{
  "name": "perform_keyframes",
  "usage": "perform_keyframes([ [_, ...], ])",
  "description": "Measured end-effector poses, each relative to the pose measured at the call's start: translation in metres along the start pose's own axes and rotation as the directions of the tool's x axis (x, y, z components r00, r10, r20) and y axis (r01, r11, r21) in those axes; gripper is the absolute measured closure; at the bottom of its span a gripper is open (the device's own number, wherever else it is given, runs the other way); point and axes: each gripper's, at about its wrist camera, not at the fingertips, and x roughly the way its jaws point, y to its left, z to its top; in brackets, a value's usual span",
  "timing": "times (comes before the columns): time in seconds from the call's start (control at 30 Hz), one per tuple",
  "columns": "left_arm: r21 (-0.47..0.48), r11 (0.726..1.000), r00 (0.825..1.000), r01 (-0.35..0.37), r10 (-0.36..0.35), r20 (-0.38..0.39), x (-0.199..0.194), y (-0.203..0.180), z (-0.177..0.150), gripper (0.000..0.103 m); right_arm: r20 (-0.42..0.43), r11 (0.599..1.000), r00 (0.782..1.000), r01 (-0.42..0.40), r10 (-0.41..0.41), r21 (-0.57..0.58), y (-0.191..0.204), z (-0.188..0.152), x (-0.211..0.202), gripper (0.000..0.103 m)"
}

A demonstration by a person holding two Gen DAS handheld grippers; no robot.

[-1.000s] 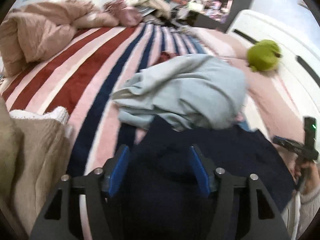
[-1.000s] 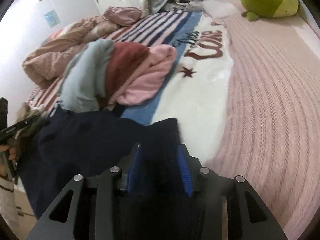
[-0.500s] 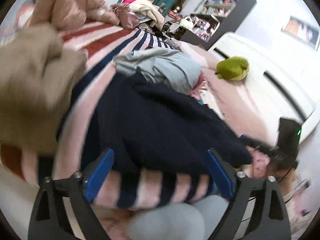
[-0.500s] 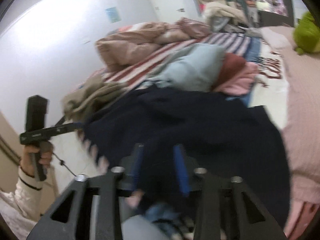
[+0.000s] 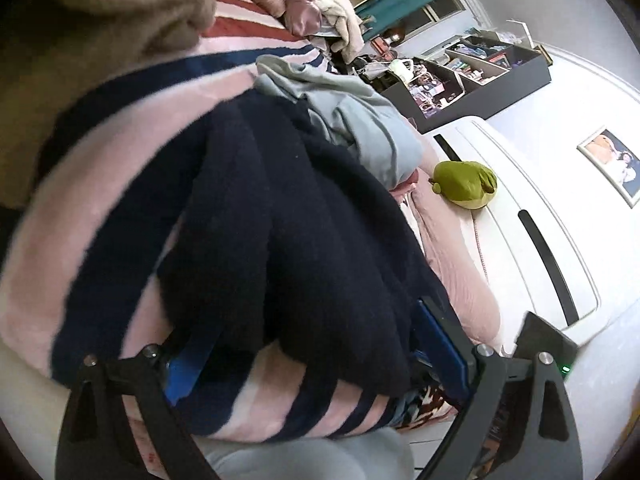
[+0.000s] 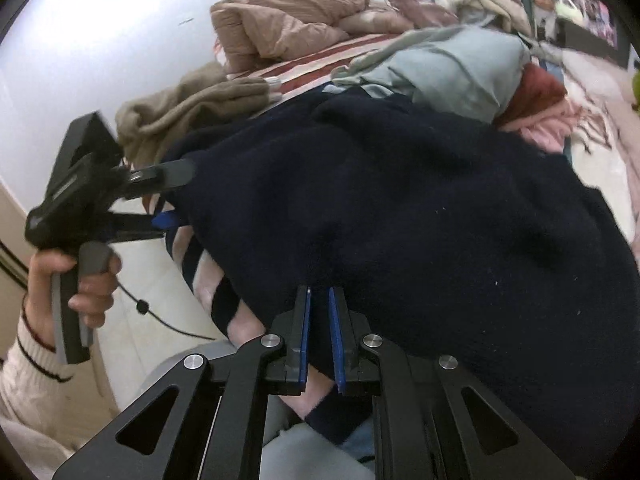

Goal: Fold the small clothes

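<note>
A dark navy knit garment [image 5: 304, 232] lies bunched at the near edge of the bed on a pink and navy striped blanket [image 5: 120, 168]. It also fills the right wrist view [image 6: 420, 208]. My left gripper [image 5: 316, 352] stands wide open, its blue pads on either side of the garment's near edge. It shows in the right wrist view [image 6: 172, 196] at the garment's left corner. My right gripper [image 6: 319, 320] is shut on the garment's near hem.
A light grey-blue garment [image 5: 352, 120] with red and pink clothes [image 6: 536, 100] lies behind the navy one. A beige sweater [image 6: 188, 108] lies at the left. A green plush toy [image 5: 464, 184] sits by the white headboard [image 5: 540, 208]. A pink duvet [image 6: 288, 20] is piled at the far end.
Both grippers have dragged the navy garment toward the near edge of the bed. The left gripper has opened wide; the right has stayed shut on the hem.
</note>
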Motion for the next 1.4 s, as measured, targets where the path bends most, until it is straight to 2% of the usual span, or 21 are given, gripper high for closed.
perform_keyframes([
  [0.1, -0.013, 1.000, 1.000, -0.006, 0.006, 0.004, 0.002, -0.001, 0.003, 0.011, 0.005, 1.000, 1.000, -0.013, 0.013, 0.001, 0.002, 0.004, -0.007, 0.097],
  [0.17, -0.017, 1.000, 1.000, 0.008, -0.008, 0.012, -0.004, 0.002, 0.004, 0.016, 0.000, 1.000, 1.000, -0.011, 0.011, -0.019, 0.004, 0.004, -0.009, 0.097],
  [0.3, -0.043, 0.999, 1.000, -0.015, 0.016, 0.020, -0.010, 0.017, 0.007, 0.055, -0.003, 1.000, 1.000, -0.025, 0.025, -0.005, -0.002, 0.005, -0.008, 0.097],
  [0.33, -0.051, 0.999, 0.999, -0.005, 0.007, 0.033, -0.013, 0.023, 0.008, 0.062, -0.001, 1.000, 1.000, -0.029, 0.029, 0.001, -0.003, 0.005, -0.009, 0.097],
  [0.4, -0.050, 0.999, 0.999, -0.002, 0.004, 0.044, -0.017, 0.027, 0.009, 0.067, 0.003, 0.999, 1.000, -0.030, 0.030, 0.011, -0.007, 0.003, -0.012, 0.097],
  [0.63, 0.090, 0.990, 0.992, -0.106, 0.099, 0.074, -0.031, 0.013, 0.012, 0.070, 0.011, 1.000, 1.000, -0.008, 0.007, 0.024, -0.017, -0.005, -0.028, 0.098],
  [0.87, 0.075, 0.990, 0.989, -0.117, 0.109, 0.097, -0.038, 0.017, 0.015, 0.070, 0.016, 0.999, 1.000, 0.003, -0.004, 0.042, -0.023, -0.013, -0.036, 0.098],
  [0.97, 0.023, 0.997, 0.992, -0.079, 0.077, 0.097, -0.038, 0.020, 0.009, 0.057, 0.016, 0.999, 1.000, 0.006, -0.006, 0.041, -0.022, -0.012, -0.037, 0.098],
  [1.0, 0.013, 0.998, 0.995, -0.065, 0.063, 0.080, -0.035, 0.020, 0.007, 0.040, 0.017, 0.999, 1.000, 0.005, -0.006, 0.038, -0.022, -0.012, -0.037, 0.098],
  [1.03, 0.010, 0.999, 0.998, -0.044, 0.044, 0.054, -0.030, 0.019, 0.004, 0.031, 0.020, 0.999, 1.000, 0.005, -0.006, 0.032, -0.021, -0.011, -0.037, 0.098],
  [1.13, 0.013, 1.000, 1.000, -0.005, 0.005, 0.023, -0.017, 0.012, -0.002, 0.031, 0.035, 1.000, 0.999, -0.013, 0.012, 0.028, -0.018, -0.005, -0.034, 0.098],
  [1.2, 0.017, 1.000, 1.000, -0.008, 0.008, 0.024, -0.006, 0.005, -0.003, 0.031, 0.046, 0.999, 0.998, -0.032, 0.031, 0.026, -0.013, 0.000, -0.032, 0.098],
  [1.27, 0.017, 0.999, 0.997, -0.044, 0.043, 0.064, 0.002, -0.001, 0.001, 0.038, 0.049, 0.999, 0.998, -0.049, 0.049, 0.005, -0.007, 0.005, -0.027, 0.098],
  [1.33, 0.030, 0.996, 0.991, -0.089, 0.085, 0.102, 0.006, -0.007, 0.007, 0.072, 0.021, 0.999, 0.999, -0.044, 0.044, -0.012, -0.003, 0.006, -0.015, 0.098],
  [1.4, 0.070, 0.991, 0.987, -0.113, 0.103, 0.127, 0.005, -0.018, 0.013, 0.077, -0.017, 0.999, 0.999, -0.040, 0.040, 0.000, -0.006, 0.002, -0.001, 0.098],
])
